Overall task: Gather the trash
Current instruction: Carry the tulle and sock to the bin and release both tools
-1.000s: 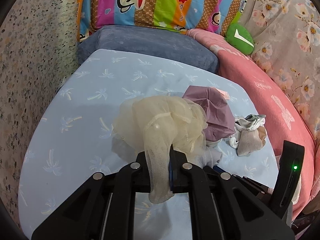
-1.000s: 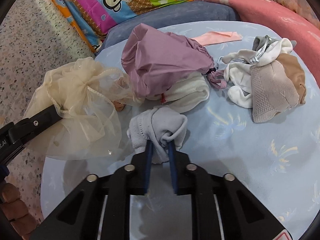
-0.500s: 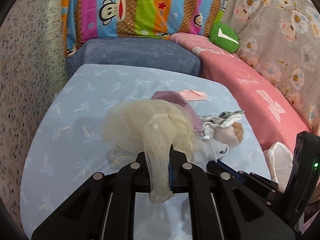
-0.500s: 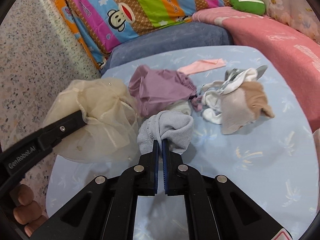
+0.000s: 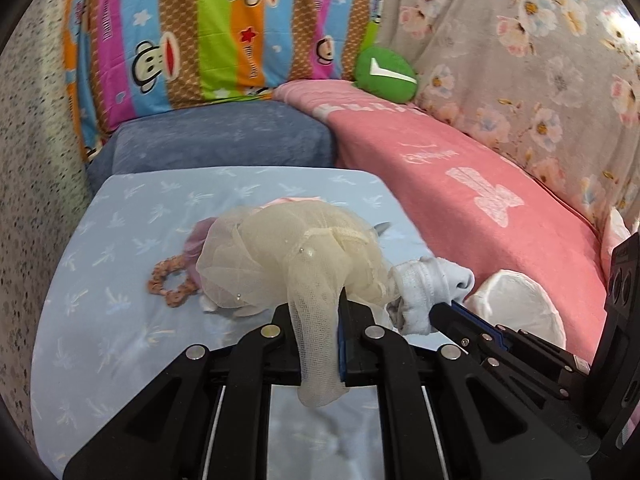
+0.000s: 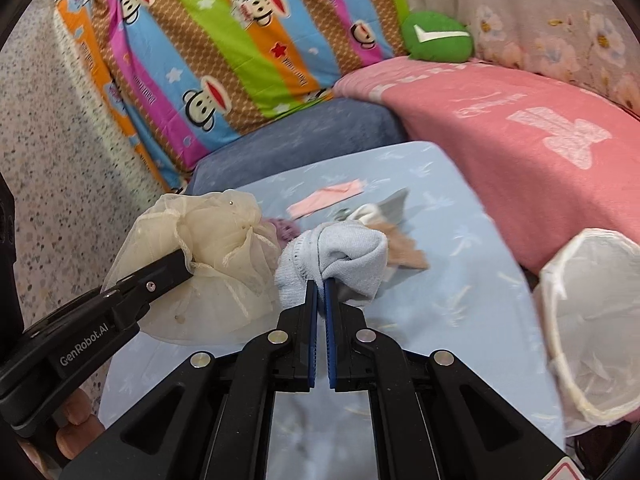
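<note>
Left claw (image 5: 320,316) is clenched on the cream mesh pouch (image 5: 296,256); right claw (image 6: 320,284) is clenched on the grey sock (image 6: 340,256). Both items hang clear of the bed (image 6: 460,280), near the white bin (image 6: 592,320), for disposal.

Lighting: bright, even, diffuse; soft shadows beneath the cream mesh tulle bundle (image 5: 288,256). Optics: strong fisheye bending, black vignette corners. Blur: slight motion smear across the pale blue palm-print sheet (image 6: 460,248), right wrist view.
</note>
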Available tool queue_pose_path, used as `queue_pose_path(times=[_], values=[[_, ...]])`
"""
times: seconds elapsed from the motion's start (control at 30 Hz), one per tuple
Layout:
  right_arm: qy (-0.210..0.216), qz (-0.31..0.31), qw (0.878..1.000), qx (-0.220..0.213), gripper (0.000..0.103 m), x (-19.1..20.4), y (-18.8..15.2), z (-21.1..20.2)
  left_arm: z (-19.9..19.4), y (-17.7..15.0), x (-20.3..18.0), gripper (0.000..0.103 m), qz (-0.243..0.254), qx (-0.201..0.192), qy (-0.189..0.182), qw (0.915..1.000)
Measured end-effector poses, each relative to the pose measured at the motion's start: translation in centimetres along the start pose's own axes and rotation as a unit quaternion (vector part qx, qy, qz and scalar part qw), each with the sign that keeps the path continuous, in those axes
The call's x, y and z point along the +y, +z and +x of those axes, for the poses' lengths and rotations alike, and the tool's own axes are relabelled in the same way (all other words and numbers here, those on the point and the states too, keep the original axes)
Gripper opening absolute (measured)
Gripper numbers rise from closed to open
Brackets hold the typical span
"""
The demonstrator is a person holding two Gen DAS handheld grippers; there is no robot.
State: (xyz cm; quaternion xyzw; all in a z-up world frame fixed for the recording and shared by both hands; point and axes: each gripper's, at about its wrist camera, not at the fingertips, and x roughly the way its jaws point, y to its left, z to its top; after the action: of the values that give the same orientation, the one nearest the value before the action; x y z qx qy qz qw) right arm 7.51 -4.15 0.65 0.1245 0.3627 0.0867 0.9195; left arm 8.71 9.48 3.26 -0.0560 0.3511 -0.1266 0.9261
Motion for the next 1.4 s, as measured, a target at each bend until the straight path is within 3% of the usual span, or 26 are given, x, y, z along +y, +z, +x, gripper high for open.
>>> queue_pose_path(times=[0.63, 0.97, 1.4], values=[[-0.074, 0.08, 0.992, -0.056, 0.004, -14.5, -0.2, -8.4, 1.8, -0.1, -12.7, 0.01, 0.096, 0.005, -0.068, 0.993], [-0.099, 0.106, 0.987, -0.067, 0.004, -19.0, -1.2, -10.6, 3.0, -1.0, -17.9, 0.01, 0.131, 0.018, -0.092, 0.9869], [-0.125, 0.142, 0.98, -0.064, 0.004, -23.0, -2.3, -11.2, 5.1, -1.6, -21.7, 0.012, 0.148, 0.045, -0.125, 0.98]])
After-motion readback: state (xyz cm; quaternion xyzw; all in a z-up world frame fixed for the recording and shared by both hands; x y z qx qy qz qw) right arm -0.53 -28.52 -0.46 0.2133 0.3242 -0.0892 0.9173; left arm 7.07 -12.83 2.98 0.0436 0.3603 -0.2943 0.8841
